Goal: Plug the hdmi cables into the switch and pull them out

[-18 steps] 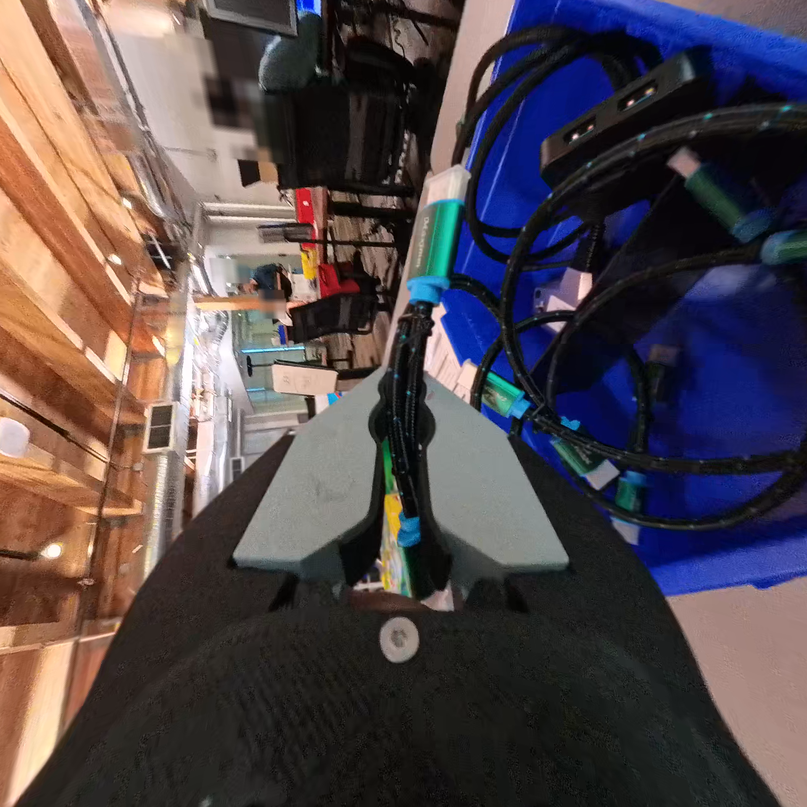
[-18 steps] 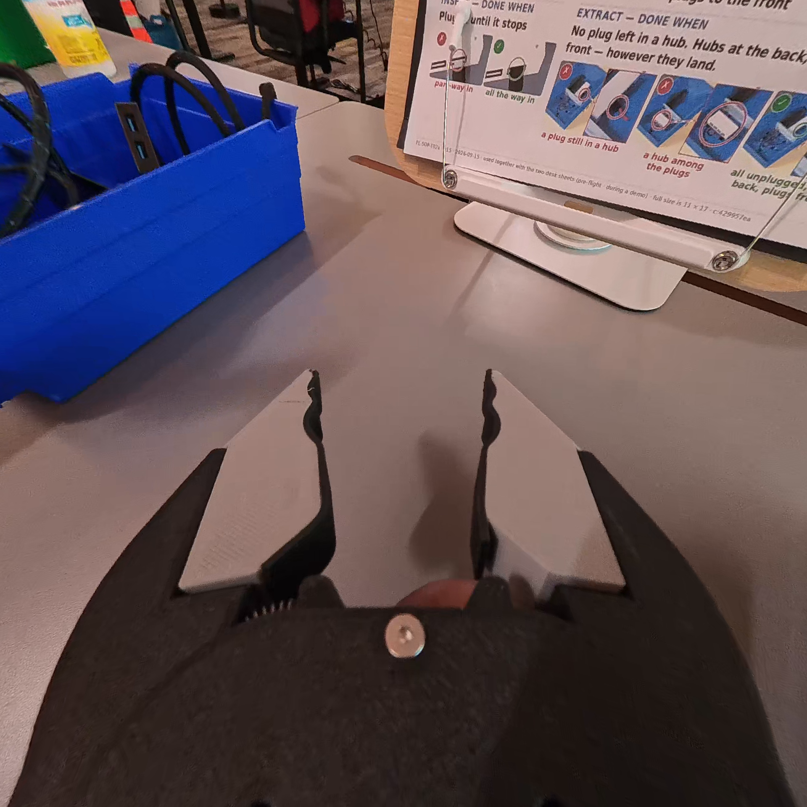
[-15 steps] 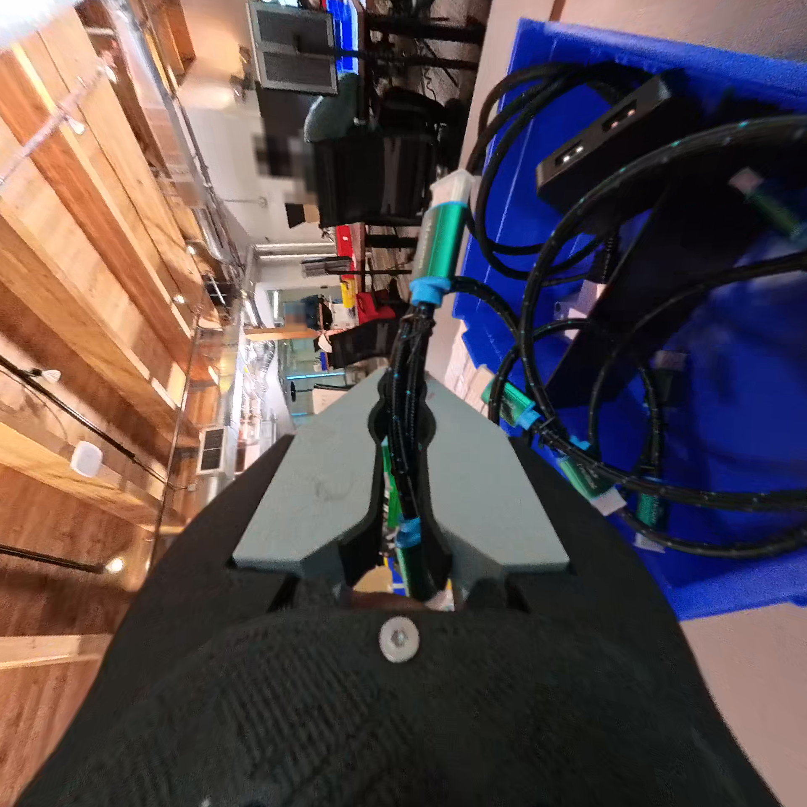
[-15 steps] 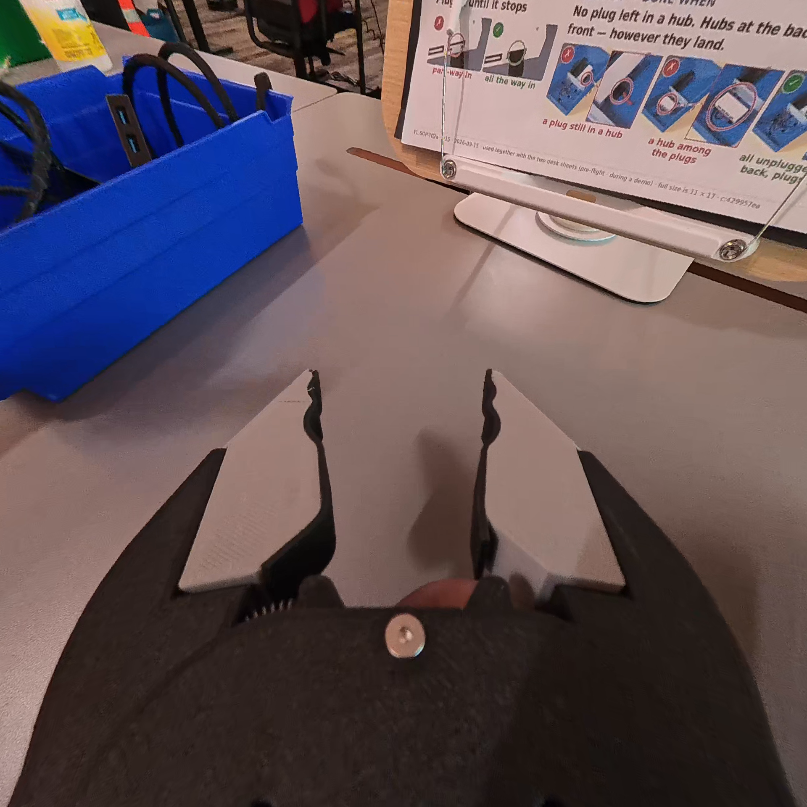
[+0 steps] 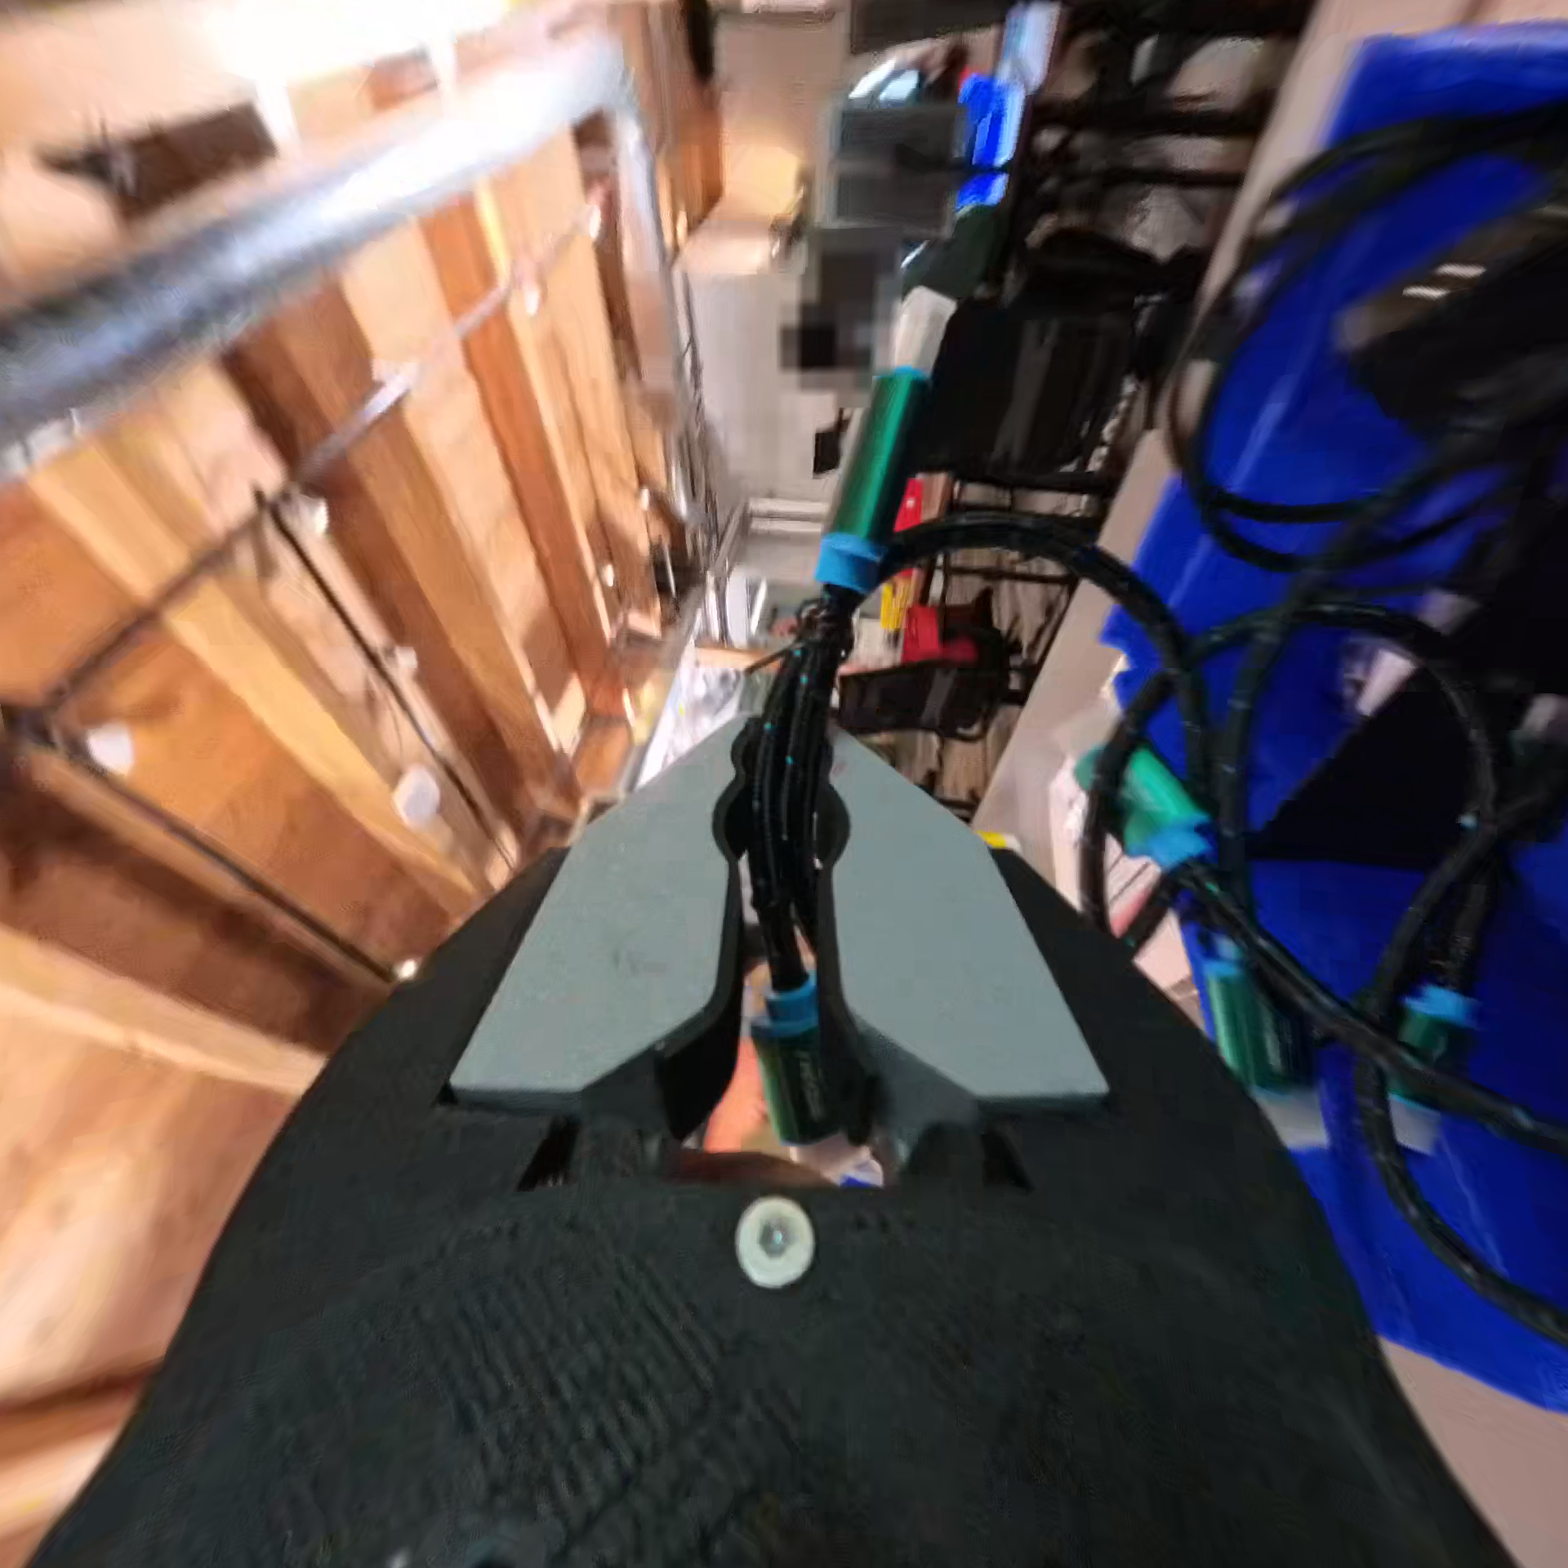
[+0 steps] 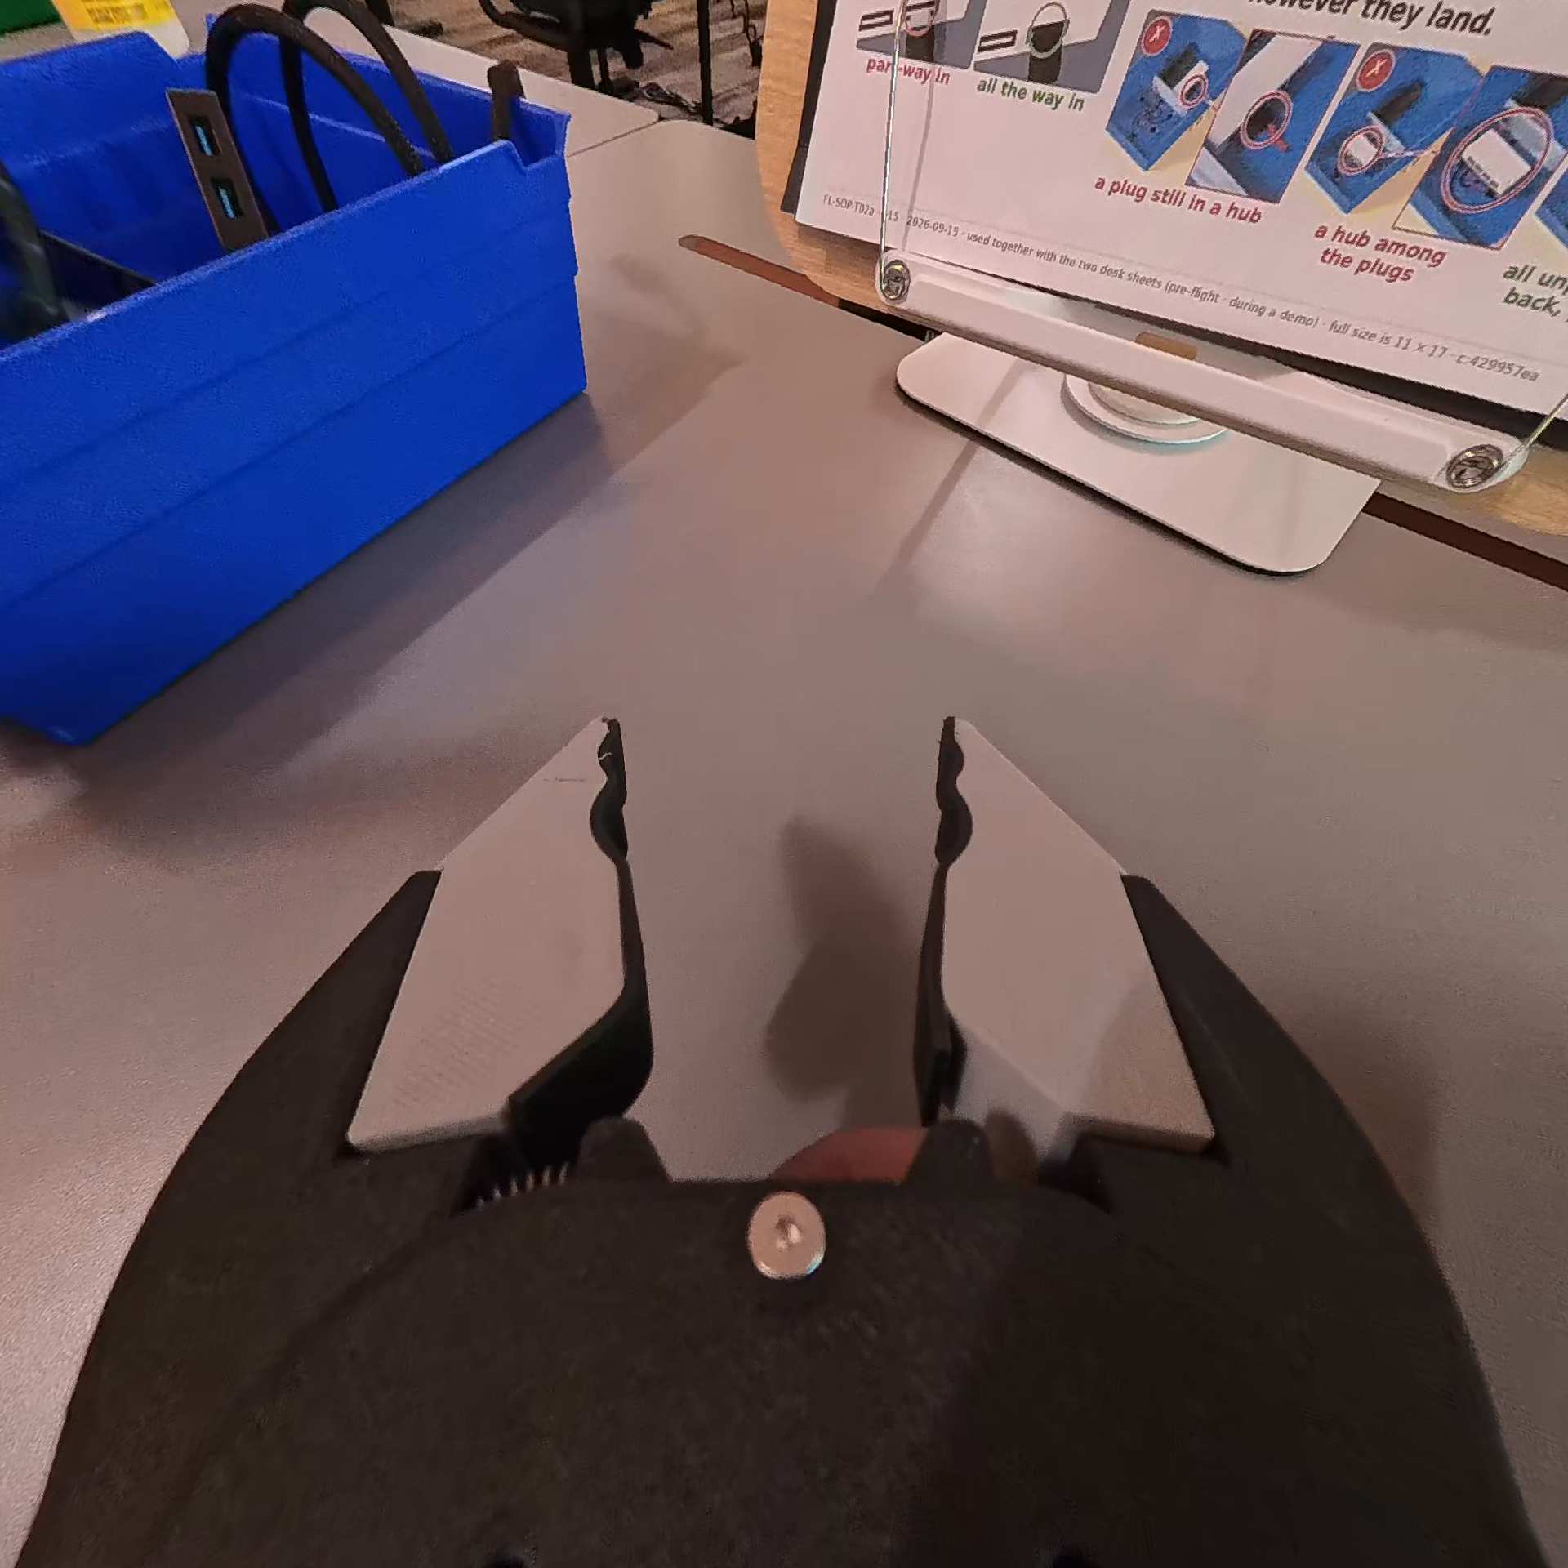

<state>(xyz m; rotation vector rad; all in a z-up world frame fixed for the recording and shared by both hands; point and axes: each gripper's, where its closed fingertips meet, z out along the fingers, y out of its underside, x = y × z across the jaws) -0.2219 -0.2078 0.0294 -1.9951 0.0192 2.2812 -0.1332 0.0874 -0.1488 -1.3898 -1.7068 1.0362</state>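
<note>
My left gripper [image 5: 785,755] is shut on a bundle of black braided HDMI cable [image 5: 785,814] and holds it up in the air, turned on its side. One green plug [image 5: 874,462] sticks out past the fingertips; another green plug [image 5: 798,1073] sits back between the fingers. More cables and green plugs [image 5: 1158,810] hang over the blue bin [image 5: 1358,959] at the right. A black switch [image 5: 1459,339] lies blurred in the bin. My right gripper [image 6: 781,730] is open and empty above the grey table [image 6: 848,611]. A black switch [image 6: 216,170] stands in the blue bin [image 6: 280,424].
A white stand [image 6: 1137,450] holding an instruction sheet [image 6: 1230,144] is at the back right of the table. The blue bin takes the left side in the right wrist view. The left wrist view shows wooden ceiling beams [image 5: 339,509] and distant room furniture. My right fingertips sit around 35 cm from my left ones. Measured from the fingertips, the black switch [image 6: 216,170] is 15 cm or so from the left gripper and 20 cm from the right. It turns up in the left wrist view [image 5: 1491,256] as well.
My left gripper has lifted and swung away from the bin with the cable; the view is now blurred by motion. My right gripper has moved slightly forward, still open.
</note>
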